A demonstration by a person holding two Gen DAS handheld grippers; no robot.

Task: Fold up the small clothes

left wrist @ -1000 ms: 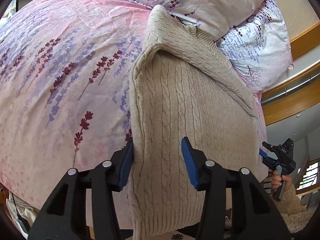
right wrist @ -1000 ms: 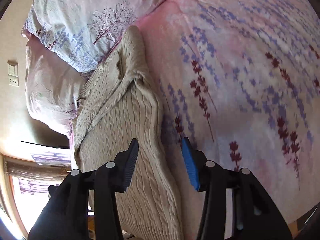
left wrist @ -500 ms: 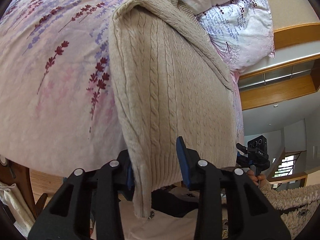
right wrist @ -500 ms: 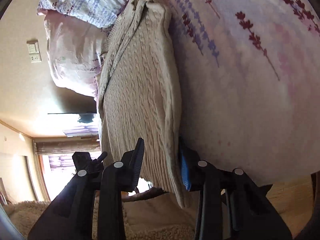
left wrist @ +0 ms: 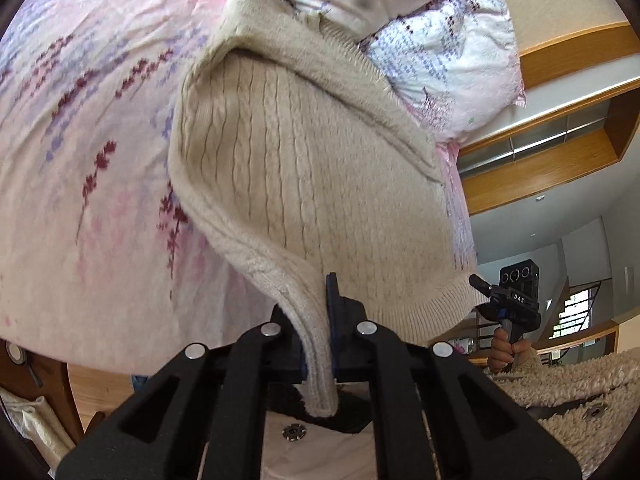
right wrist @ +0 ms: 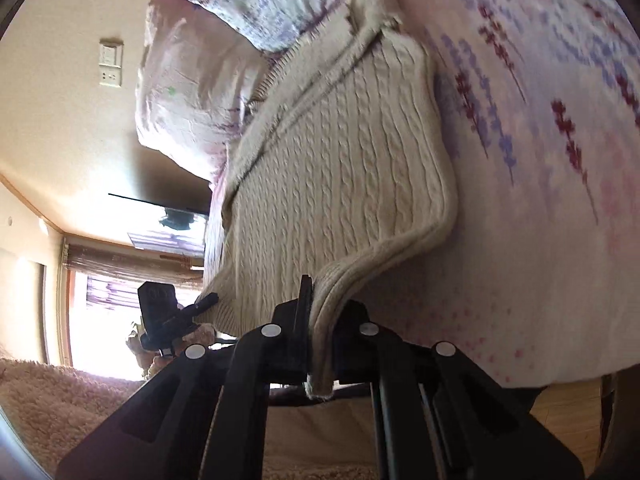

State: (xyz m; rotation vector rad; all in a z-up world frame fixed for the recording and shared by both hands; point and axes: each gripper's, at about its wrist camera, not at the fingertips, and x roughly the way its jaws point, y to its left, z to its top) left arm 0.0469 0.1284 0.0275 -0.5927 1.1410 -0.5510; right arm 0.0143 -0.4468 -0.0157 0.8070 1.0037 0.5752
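My left tool (left wrist: 318,344) is clamped tight, its blue pads pinching a hem of the sweater (left wrist: 312,184) between them. My right tool (right wrist: 322,344) is closed the same way on the other corner. Beyond each tool I see the other, gripped in a hand (left wrist: 506,354).

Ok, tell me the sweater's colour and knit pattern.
Cream-beige cable knit sweater, clearest in the right wrist view.
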